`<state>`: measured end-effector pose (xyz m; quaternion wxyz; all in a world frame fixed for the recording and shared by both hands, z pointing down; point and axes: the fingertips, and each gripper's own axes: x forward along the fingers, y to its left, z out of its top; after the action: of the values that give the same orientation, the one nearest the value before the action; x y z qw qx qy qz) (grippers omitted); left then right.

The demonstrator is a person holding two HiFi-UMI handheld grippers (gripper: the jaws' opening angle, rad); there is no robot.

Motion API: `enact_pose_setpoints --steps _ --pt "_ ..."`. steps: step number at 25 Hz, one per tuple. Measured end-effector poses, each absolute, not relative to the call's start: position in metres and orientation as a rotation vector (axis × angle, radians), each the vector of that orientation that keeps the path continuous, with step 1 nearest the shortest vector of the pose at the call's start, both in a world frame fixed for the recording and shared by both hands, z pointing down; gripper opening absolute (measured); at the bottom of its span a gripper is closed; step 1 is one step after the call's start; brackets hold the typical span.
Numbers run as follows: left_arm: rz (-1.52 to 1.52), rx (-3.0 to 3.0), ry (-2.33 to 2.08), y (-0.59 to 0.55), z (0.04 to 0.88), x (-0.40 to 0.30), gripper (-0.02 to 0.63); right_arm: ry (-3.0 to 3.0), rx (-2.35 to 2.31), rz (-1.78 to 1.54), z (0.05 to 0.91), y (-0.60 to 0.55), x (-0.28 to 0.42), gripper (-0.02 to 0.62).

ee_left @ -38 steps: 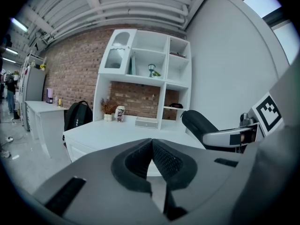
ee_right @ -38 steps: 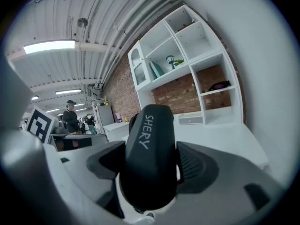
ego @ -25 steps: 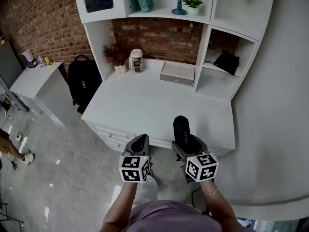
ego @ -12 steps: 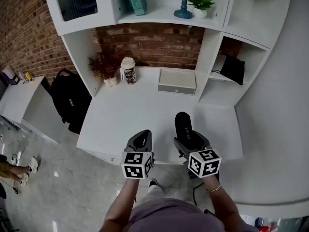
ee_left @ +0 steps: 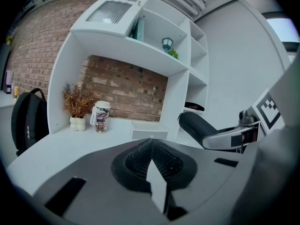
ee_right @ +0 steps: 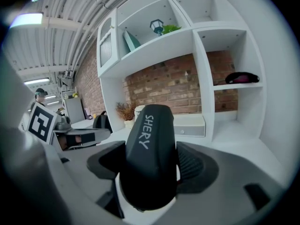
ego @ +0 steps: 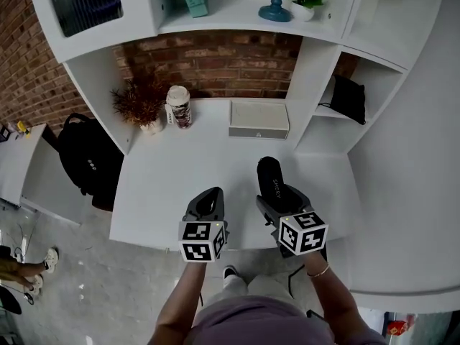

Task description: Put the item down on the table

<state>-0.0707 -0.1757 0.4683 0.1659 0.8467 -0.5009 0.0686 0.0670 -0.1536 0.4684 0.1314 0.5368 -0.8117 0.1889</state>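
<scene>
A white desk [ego: 187,178] is sitting in a white shelving unit against a brick wall [ego: 215,63], and the person is standing at its front edge with both tools held out over it. The black slipper [ego: 272,182] is hanging over the front right part of the desk, pinched at its near end by the right claw [ego: 277,205]. In the right gripper view, the two jaws are pressing on either side of the slipper [ee_right: 151,158], whose lettered strap is filling the middle of the picture. Its long axis is running away from the person, with the free end pointing toward the back of the desk and the white box [ego: 259,120] there. The gripped end is lying buried between the jaws, and the underside is facing away from every camera. The left gripper view is showing the slipper [ee_left: 201,128] raised clear of the desk top, roughly level. The left claw [ego: 210,192] is hovering just beside the right one, over the desk's front edge, its jaws pressed together on nothing [ee_left: 151,142]. At the back left, a patterned cup [ego: 178,106] is standing next to a dried plant [ego: 140,105]. A black pouch [ego: 350,99] is resting in the right-hand cubby. A black backpack [ego: 86,165] is sitting on the floor to the left of the desk. The blue lamp [ego: 277,6] on the upper shelf is being cut off by the top of the head view.
</scene>
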Motion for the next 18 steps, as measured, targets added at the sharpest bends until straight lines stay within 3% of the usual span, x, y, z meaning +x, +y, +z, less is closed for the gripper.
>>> enact_pose_setpoints --steps 18 --pt "0.194 2.405 -1.467 -0.254 0.467 -0.064 0.000 -2.286 1.508 0.468 0.482 -0.286 0.079 0.342"
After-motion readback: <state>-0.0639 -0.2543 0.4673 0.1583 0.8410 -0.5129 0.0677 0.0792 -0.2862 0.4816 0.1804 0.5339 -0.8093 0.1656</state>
